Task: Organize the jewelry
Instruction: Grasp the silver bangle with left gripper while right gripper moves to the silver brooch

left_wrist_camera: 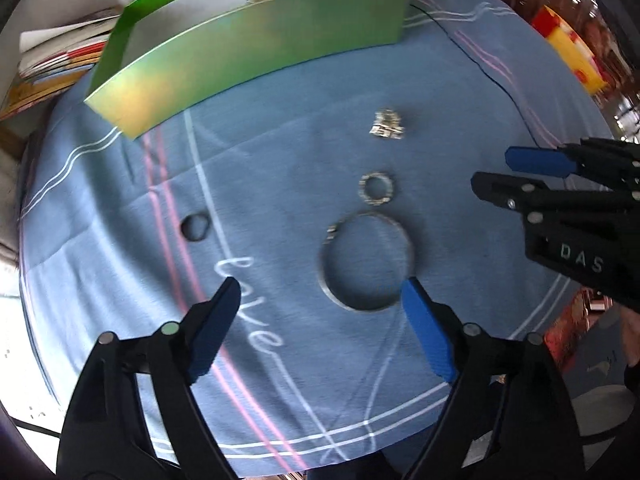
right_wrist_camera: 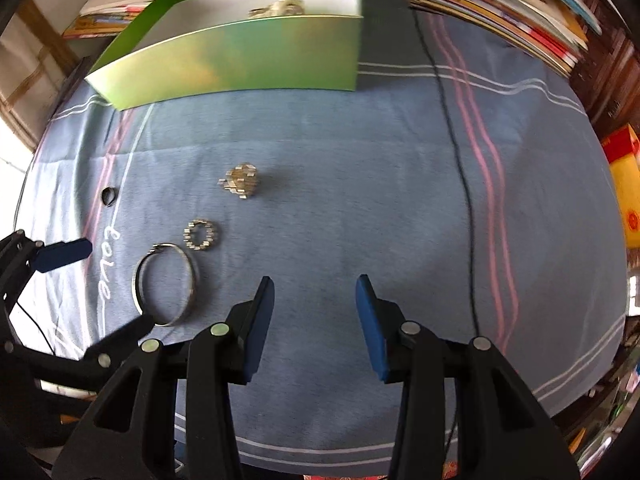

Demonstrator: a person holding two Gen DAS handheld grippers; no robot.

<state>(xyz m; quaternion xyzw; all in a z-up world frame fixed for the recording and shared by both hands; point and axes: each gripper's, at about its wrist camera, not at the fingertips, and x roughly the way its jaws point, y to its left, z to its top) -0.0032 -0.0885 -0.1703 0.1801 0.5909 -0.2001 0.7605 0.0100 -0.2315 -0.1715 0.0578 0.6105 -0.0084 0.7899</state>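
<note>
On the blue cloth lie a large silver bangle (left_wrist_camera: 366,262) (right_wrist_camera: 165,284), a small beaded ring bracelet (left_wrist_camera: 377,188) (right_wrist_camera: 202,234), a silver chain heap (left_wrist_camera: 387,124) (right_wrist_camera: 239,181) and a small dark ring (left_wrist_camera: 195,226) (right_wrist_camera: 109,195). A green box (left_wrist_camera: 248,52) (right_wrist_camera: 240,60) at the back holds some jewelry (right_wrist_camera: 280,8). My left gripper (left_wrist_camera: 320,300) is open, its right fingertip (left_wrist_camera: 414,292) at the bangle's near edge. My right gripper (right_wrist_camera: 316,292) is open and empty, right of the bangle; it also shows in the left wrist view (left_wrist_camera: 504,172).
The blue cloth (right_wrist_camera: 360,200) with white and pink lines and the word "love" covers the table. A thin black cable (right_wrist_camera: 460,160) runs across it on the right. Stacked books (right_wrist_camera: 500,8) and a yellow-red box (right_wrist_camera: 628,200) lie beyond the cloth's edges.
</note>
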